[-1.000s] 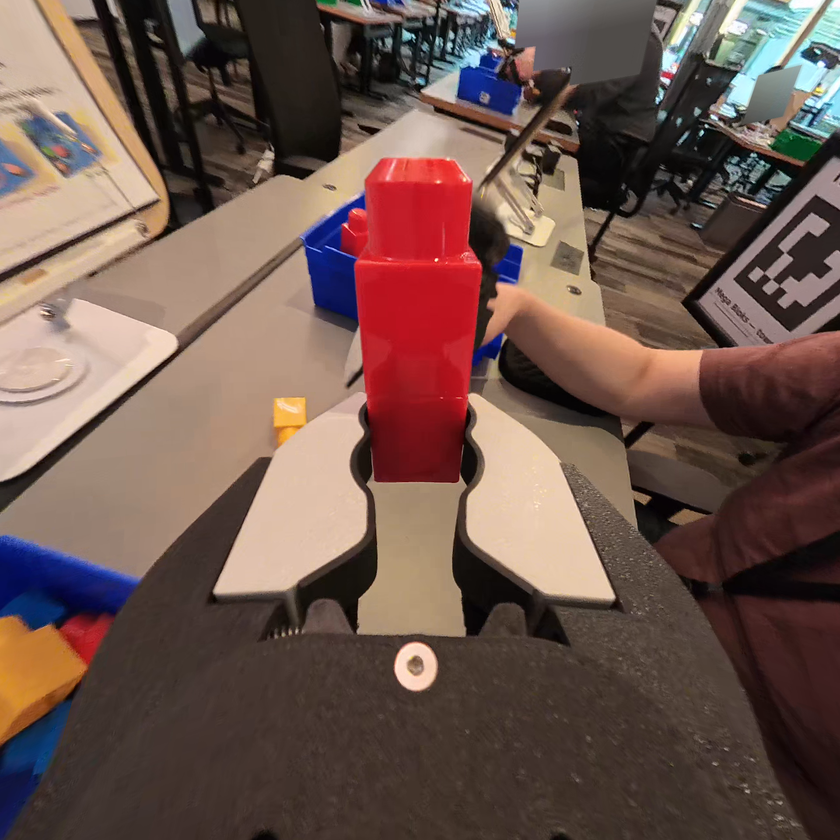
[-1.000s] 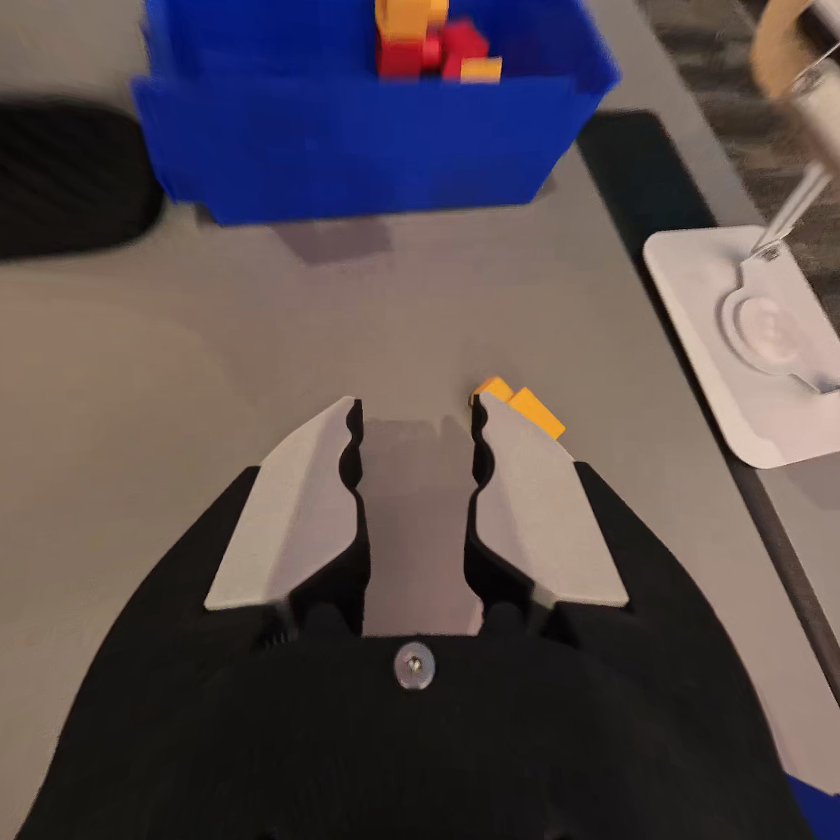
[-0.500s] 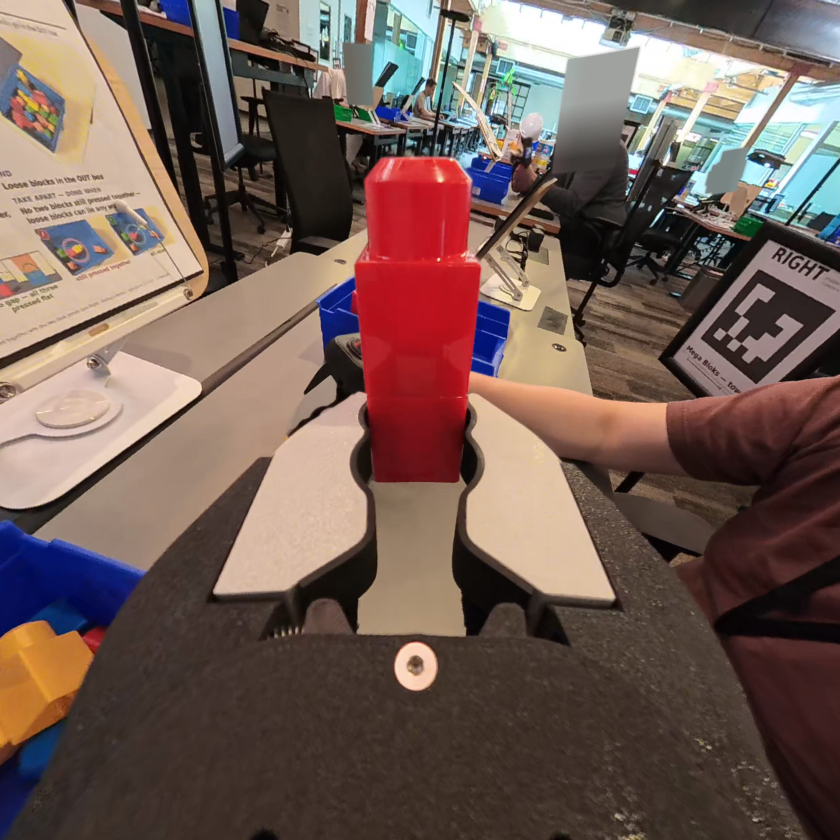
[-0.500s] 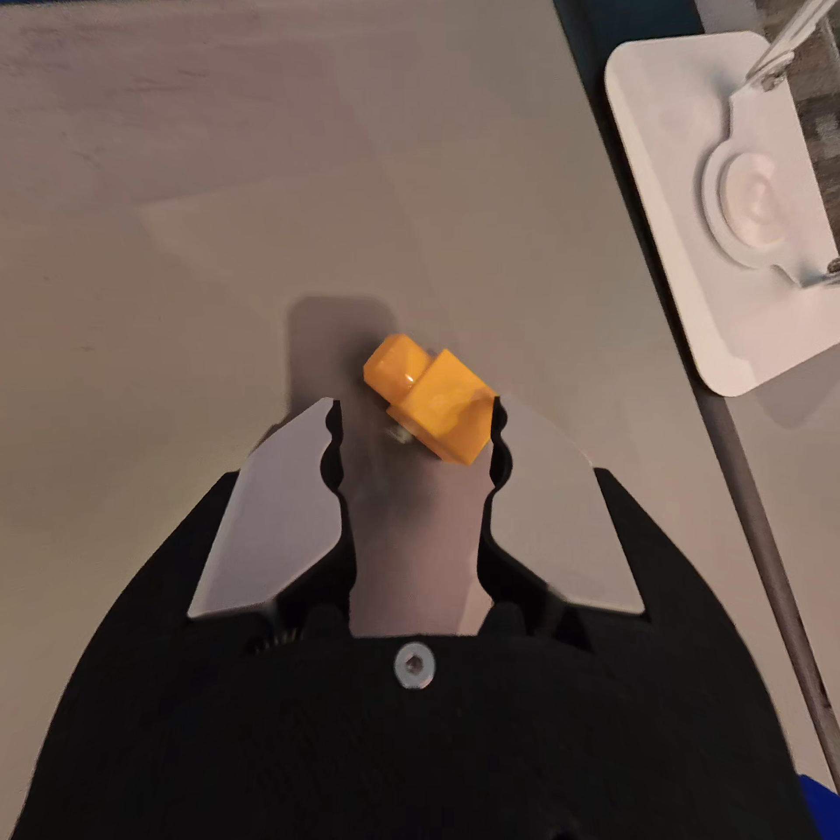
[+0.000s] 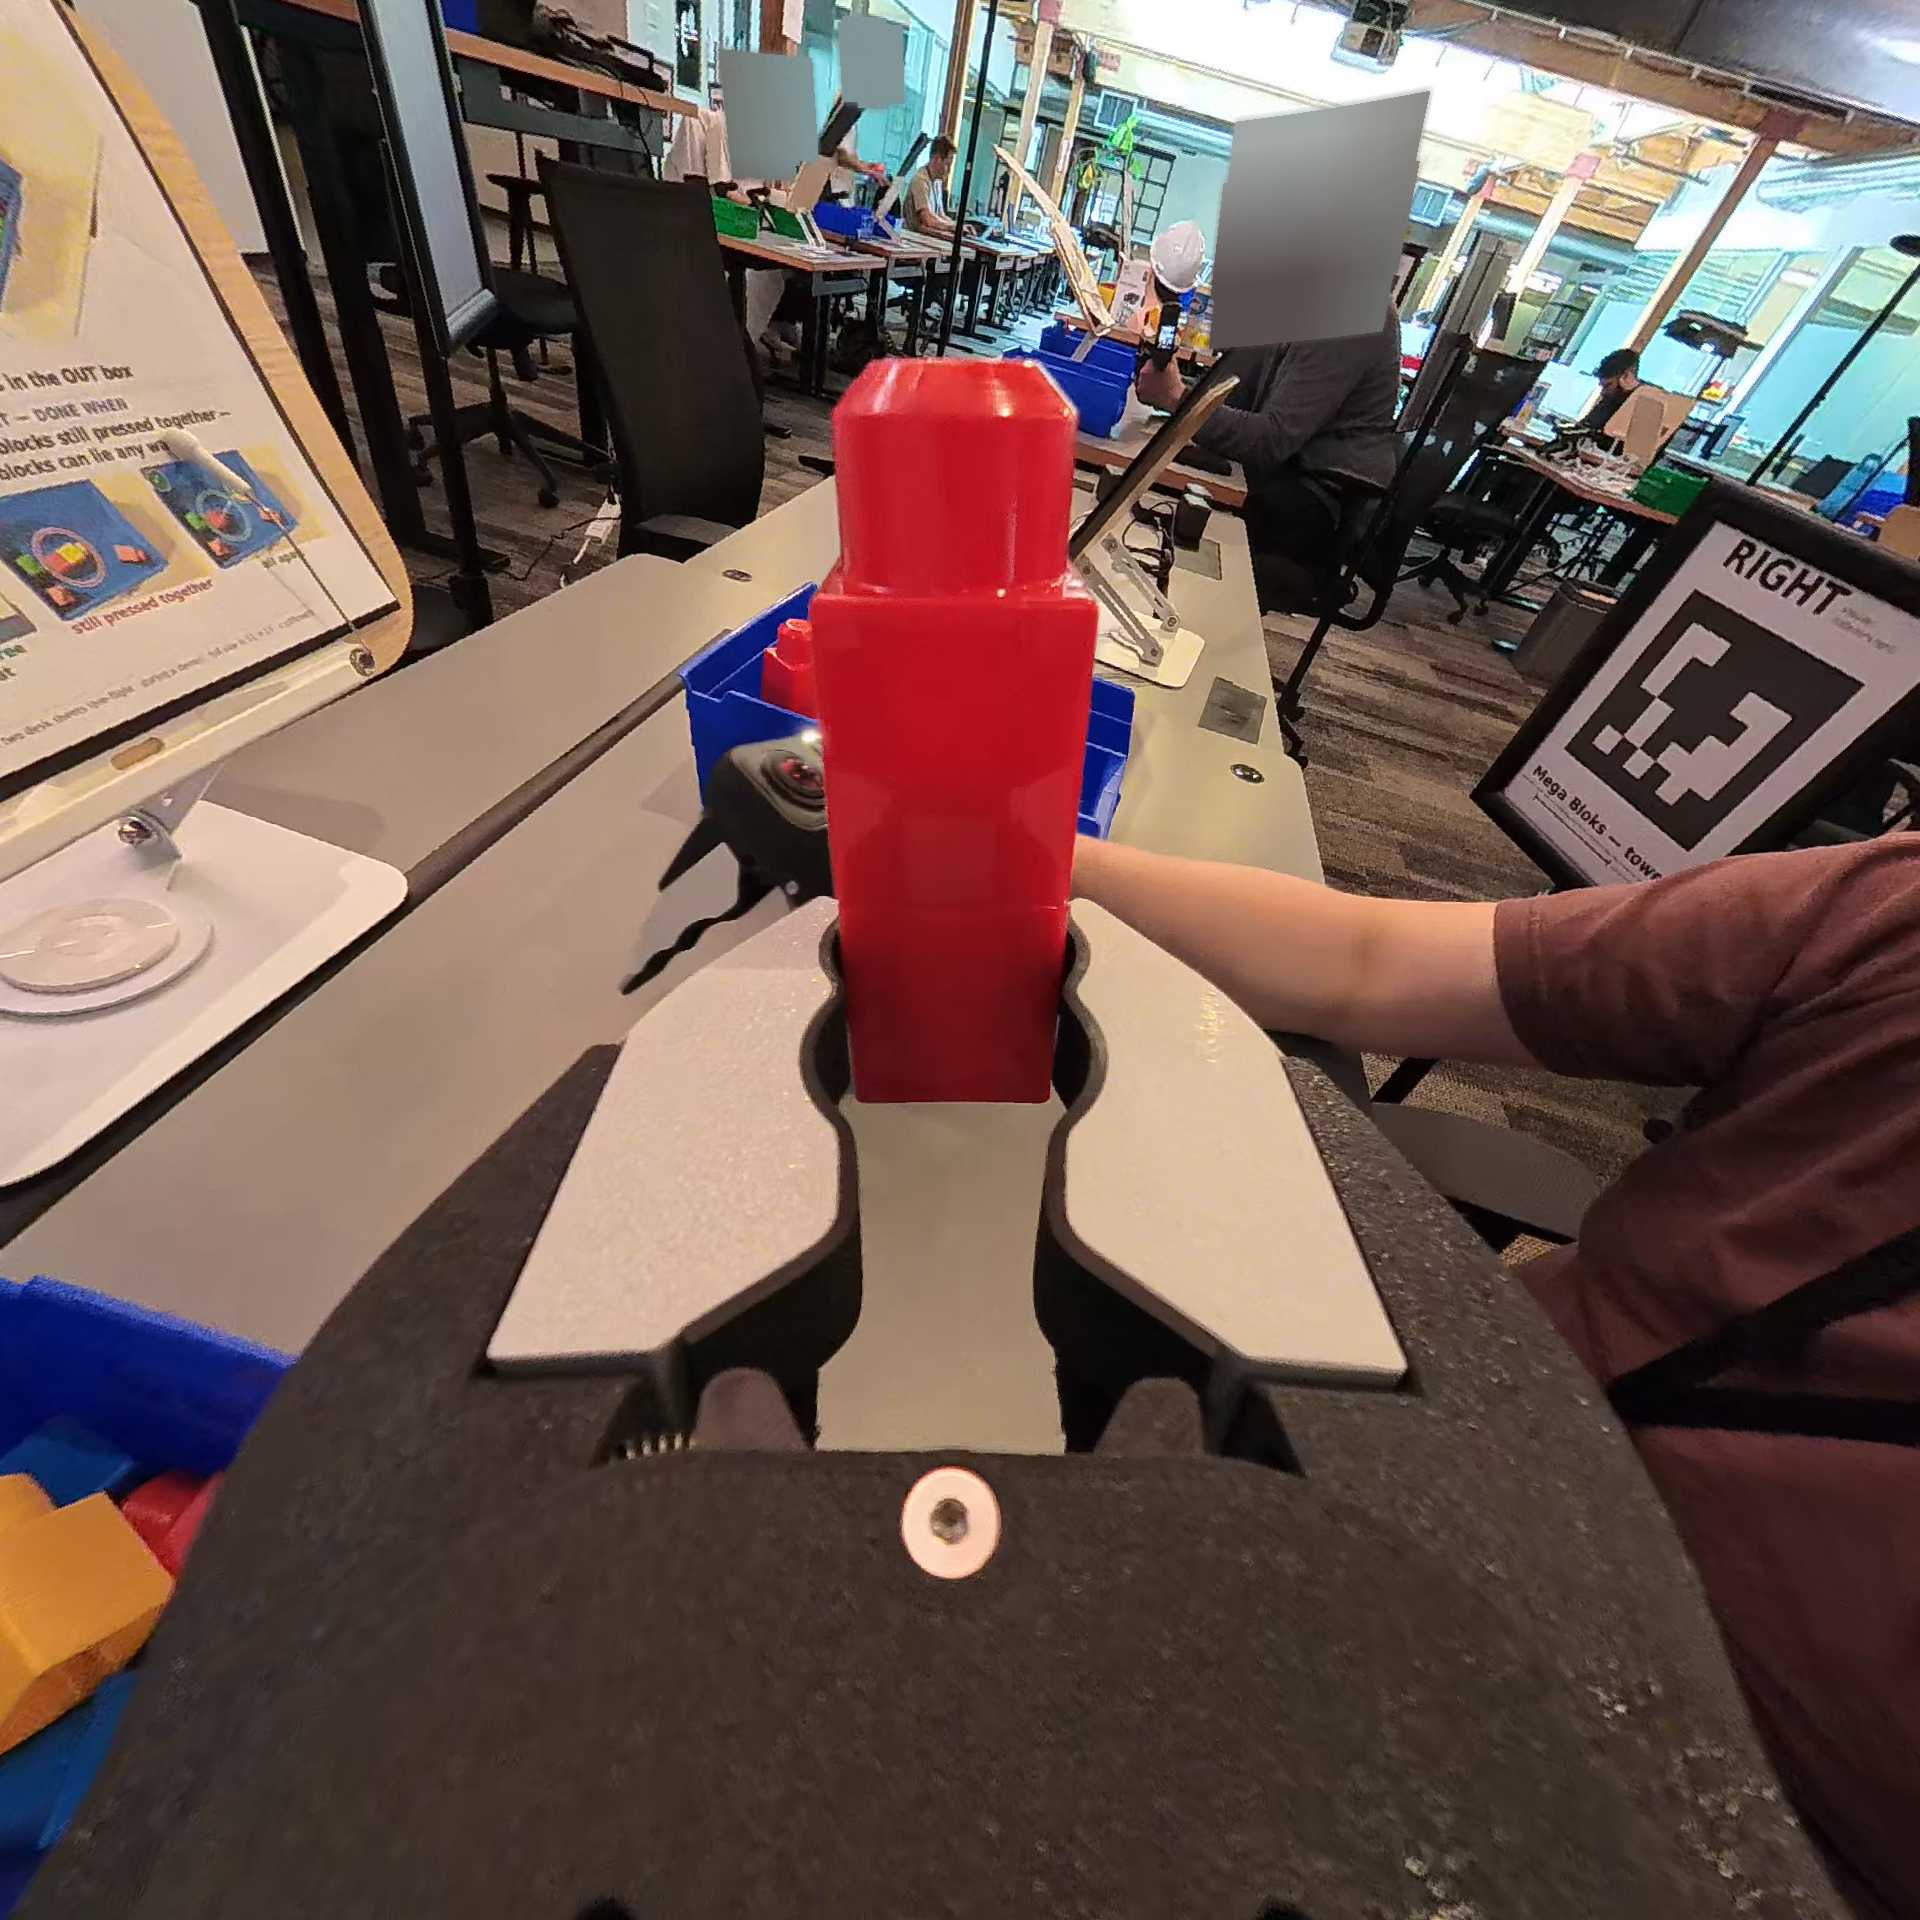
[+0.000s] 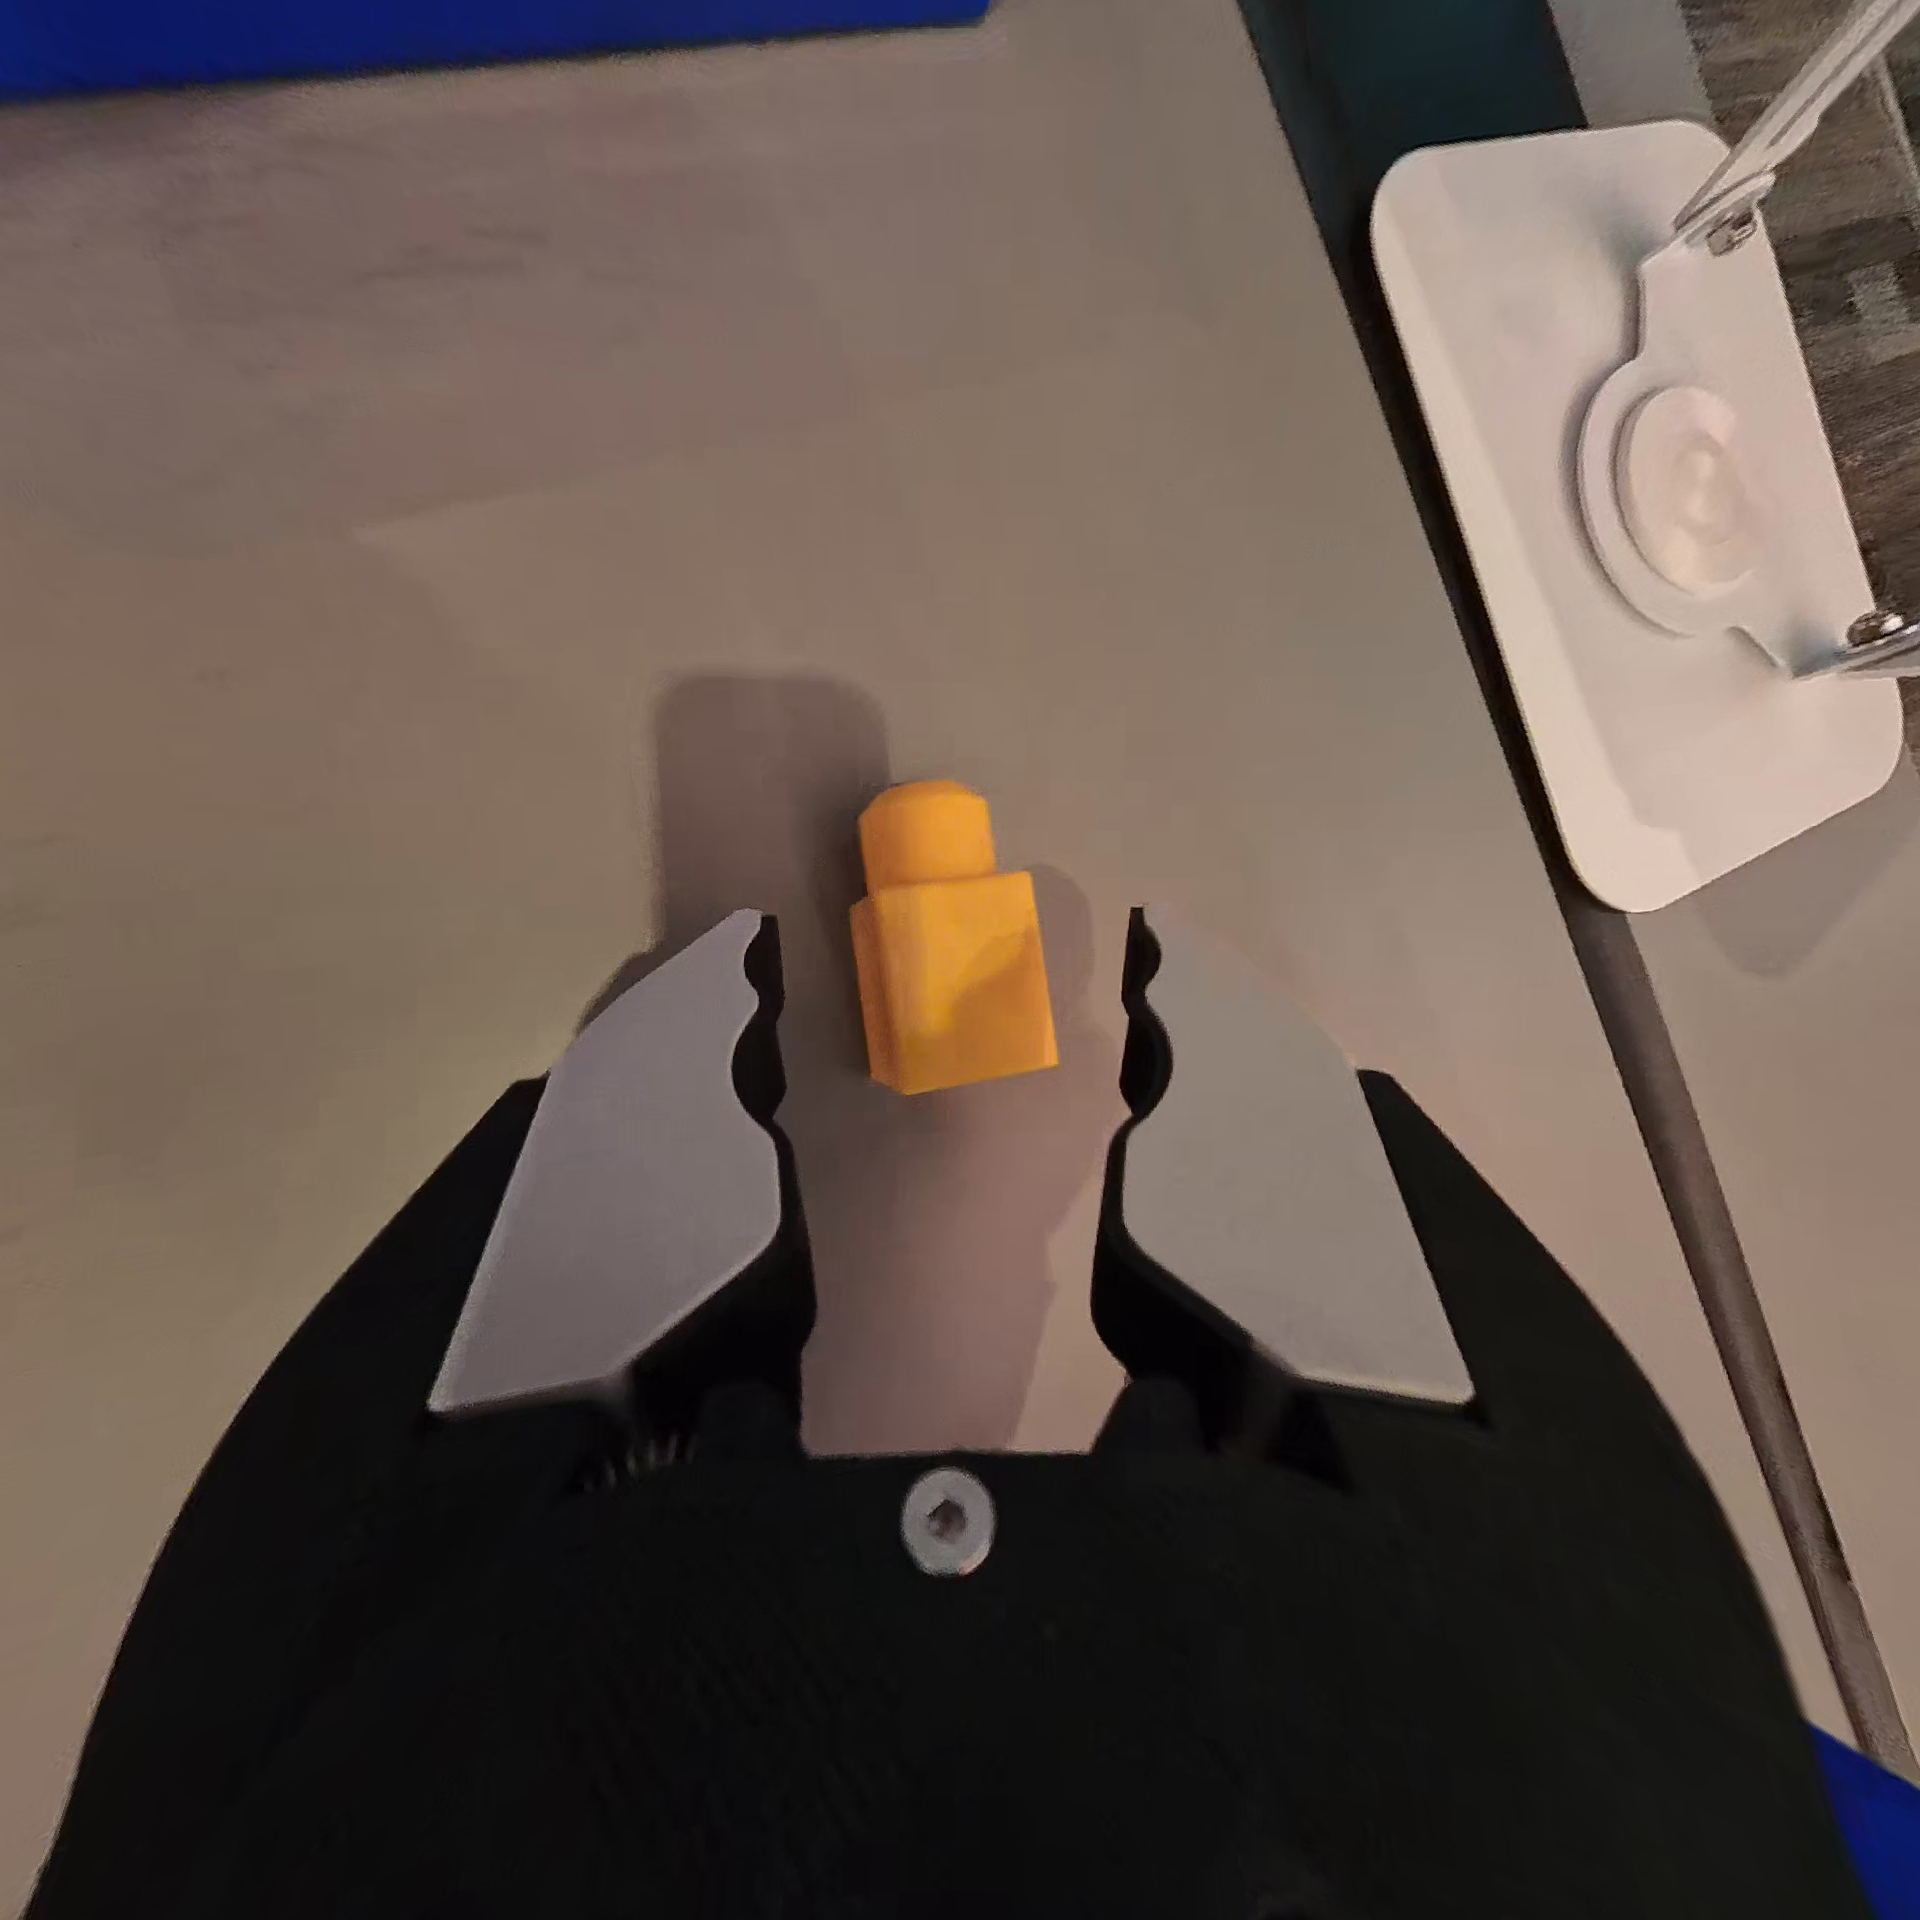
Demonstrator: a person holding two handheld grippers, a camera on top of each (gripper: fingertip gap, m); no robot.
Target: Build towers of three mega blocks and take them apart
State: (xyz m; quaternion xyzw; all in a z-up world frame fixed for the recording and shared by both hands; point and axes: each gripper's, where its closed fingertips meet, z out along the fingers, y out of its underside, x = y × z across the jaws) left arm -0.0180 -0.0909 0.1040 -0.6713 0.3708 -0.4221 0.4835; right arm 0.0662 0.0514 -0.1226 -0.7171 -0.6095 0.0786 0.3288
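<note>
Compared with one second before, the right hand-held gripper point(image 6: 951, 997) had spread wider and come over the yellow block point(image 6: 951, 987), which earlier showed only as a corner beside its right finger. Half a second before, the block lay skewed against that finger; at this moment it lay straight between the fingers, stud pointing far, with a clear gap on each side, so nothing was gripped. The left hand-held gripper point(image 5: 951, 997) was unchanged: it held the red stack point(image 5: 951, 727) upright, both pads pressed against the bottom block. Its view had tilted up from the tabletop toward the room.

The red stack was glossy moulded plastic: square-sided blocks joined at a faint seam, topped by a rounded, chamfered stud. The yellow block was the same form, one squarish body with one stud, lying on its side on the smooth matte grey tabletop point(image 6: 416, 520). The fingers point(image 6: 644, 1143) of each gripper were flat pale grey plates with wavy black inner edges, set in coarse black bodies. A blue bin point(image 5: 727, 696) with a red block stood far behind the stack; another blue bin point(image 5: 114, 1361) with mixed blocks sat near left. A white stand base point(image 6: 1558, 312) with rounded corners lay far right.
</note>
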